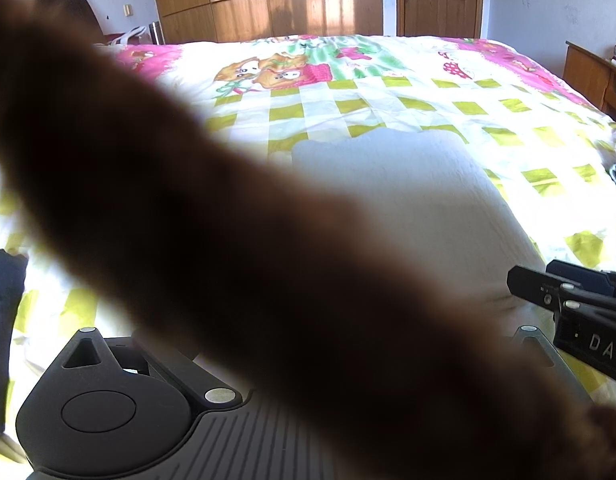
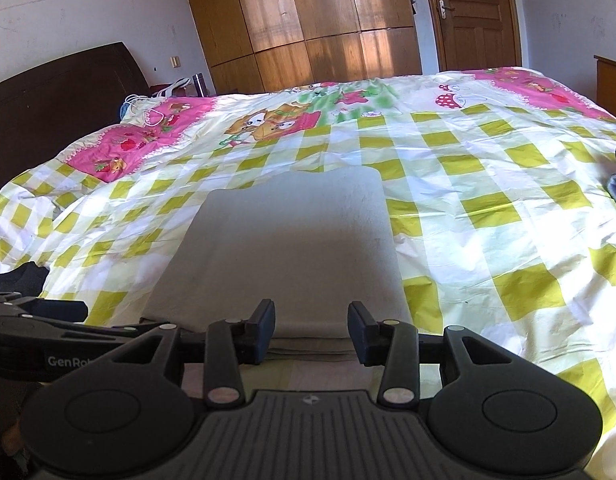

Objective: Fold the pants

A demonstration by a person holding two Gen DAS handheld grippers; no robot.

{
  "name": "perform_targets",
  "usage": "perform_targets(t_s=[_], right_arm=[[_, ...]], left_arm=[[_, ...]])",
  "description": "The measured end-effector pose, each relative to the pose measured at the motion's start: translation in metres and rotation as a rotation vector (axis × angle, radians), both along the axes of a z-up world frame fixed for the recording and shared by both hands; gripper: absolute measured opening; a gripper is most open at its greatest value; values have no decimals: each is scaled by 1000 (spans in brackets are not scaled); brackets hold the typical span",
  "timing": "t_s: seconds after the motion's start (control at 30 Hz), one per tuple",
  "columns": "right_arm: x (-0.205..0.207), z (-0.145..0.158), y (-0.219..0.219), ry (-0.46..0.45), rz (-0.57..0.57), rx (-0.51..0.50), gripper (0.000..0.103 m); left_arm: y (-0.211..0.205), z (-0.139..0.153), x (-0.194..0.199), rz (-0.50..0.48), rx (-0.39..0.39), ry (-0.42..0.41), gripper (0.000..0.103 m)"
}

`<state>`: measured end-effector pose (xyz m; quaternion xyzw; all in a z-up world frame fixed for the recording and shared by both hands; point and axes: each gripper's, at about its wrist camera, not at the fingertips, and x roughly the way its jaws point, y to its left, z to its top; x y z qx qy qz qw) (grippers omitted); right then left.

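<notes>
Fingers [image 2: 268,320] apart, angled toward pants [image 2: 292,232]

Both wrist views face across the bed [image 2: 488,184].

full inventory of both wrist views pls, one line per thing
folded pants: one, pale grey, flat on the bed, near edge
bedspread: one, yellow-green check, pink cartoon border
dark cloth: one, at the left edge
wardrobe: one, brown wood, back wall
door: one, brown, right of wardrobe
headboard: one, dark brown, left
blurred brown shape: one, covers the left wrist lens
right gripper: one, black, open, at the pants' edge
left gripper: one, black, state unclear
</notes>
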<state>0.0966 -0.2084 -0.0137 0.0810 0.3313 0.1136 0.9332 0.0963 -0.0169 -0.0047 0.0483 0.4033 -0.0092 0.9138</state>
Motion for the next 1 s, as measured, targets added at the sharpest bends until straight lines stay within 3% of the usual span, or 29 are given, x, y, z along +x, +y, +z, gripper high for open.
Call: perform_targets(t_s=[1.0], right_arm=[[-12,-10,10,105,18,-62,54]], left_arm=[[-7,-11,-13,-21,0,76,100]])
